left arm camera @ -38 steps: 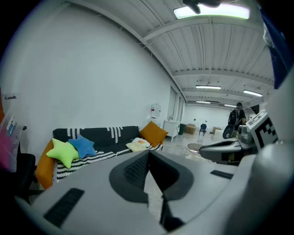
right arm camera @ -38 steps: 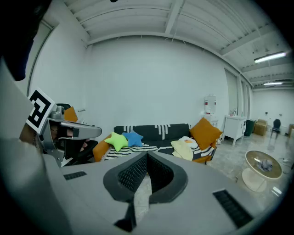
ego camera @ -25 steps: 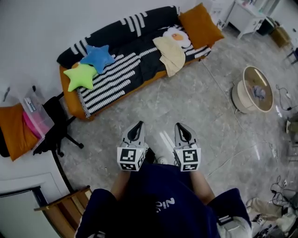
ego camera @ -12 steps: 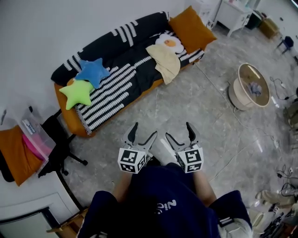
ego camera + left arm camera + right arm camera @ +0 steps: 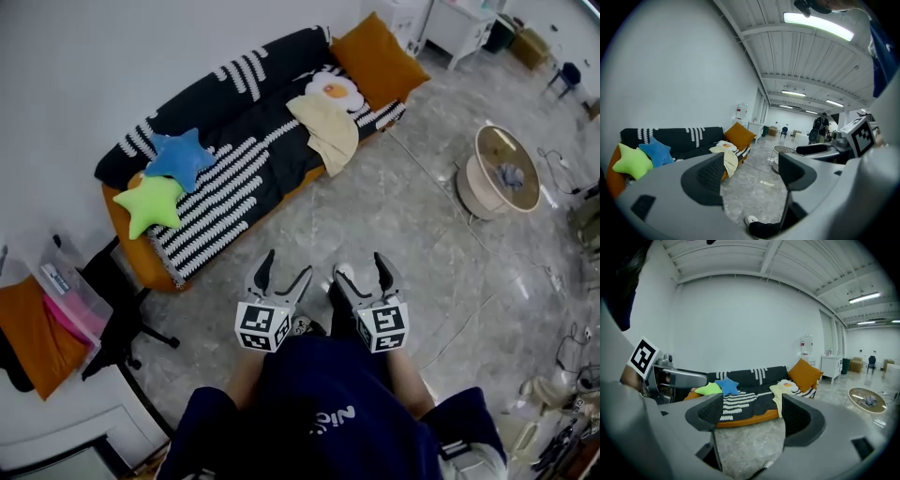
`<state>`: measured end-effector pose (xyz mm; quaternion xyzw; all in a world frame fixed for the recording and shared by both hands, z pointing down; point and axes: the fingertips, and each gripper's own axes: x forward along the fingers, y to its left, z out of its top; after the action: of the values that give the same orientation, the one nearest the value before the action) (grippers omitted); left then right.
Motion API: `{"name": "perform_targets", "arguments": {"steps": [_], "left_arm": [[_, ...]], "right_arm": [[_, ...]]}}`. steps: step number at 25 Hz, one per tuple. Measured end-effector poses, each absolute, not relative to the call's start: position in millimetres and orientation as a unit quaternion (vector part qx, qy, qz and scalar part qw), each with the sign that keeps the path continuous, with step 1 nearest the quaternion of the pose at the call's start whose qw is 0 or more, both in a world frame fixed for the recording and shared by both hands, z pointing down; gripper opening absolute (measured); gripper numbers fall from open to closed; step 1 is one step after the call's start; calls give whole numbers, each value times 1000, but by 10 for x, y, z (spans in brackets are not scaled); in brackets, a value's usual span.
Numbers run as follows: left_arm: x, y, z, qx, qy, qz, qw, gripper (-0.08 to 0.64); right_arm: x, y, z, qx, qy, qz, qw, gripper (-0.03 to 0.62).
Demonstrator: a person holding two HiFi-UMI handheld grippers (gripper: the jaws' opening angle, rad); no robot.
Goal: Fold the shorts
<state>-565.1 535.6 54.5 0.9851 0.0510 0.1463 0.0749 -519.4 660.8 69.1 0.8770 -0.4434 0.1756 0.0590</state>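
Observation:
The shorts (image 5: 325,129) are a pale yellow cloth draped over the front edge of the sofa (image 5: 169,267), far ahead of both grippers. They also show in the left gripper view (image 5: 727,157) and the right gripper view (image 5: 780,397). My left gripper (image 5: 286,267) is held close to the person's body, open and empty; its jaws have just been opening. Beside it, my right gripper (image 5: 361,269) is open too, after opening wide and then closing a little, with nothing between its jaws. Each gripper's own view shows only floor and sofa between its pads (image 5: 705,178) (image 5: 705,413).
On the sofa lie a black-and-white striped blanket (image 5: 234,178), green (image 5: 150,203) and blue (image 5: 176,157) star pillows, an egg pillow (image 5: 330,89) and an orange cushion (image 5: 377,58). A round low table (image 5: 497,171) stands right, a black office chair (image 5: 117,305) left. Cables trail at right.
Both grippers went from shut to open. They shifted slightly on the grey floor, and the head view drifted, so the sofa now sits further left and higher.

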Motion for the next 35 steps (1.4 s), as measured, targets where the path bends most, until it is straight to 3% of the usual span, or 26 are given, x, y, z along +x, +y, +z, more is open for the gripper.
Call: {"name": "perform_targets", "arguments": {"steps": [8,23,35], "left_arm": [[-5090,5202,651,983,26,165,76,359],[-3204,5082,636,981,-27,183,65,359],[-2576,5141,779,976,-43,201,71,359]], "right_arm": [[-4460,6255,811,857,-478,181,63,371],[-2361,6117,786,835,-515,183,65,330],[-1766,6146,961,823,-527,200,68,325]]}}
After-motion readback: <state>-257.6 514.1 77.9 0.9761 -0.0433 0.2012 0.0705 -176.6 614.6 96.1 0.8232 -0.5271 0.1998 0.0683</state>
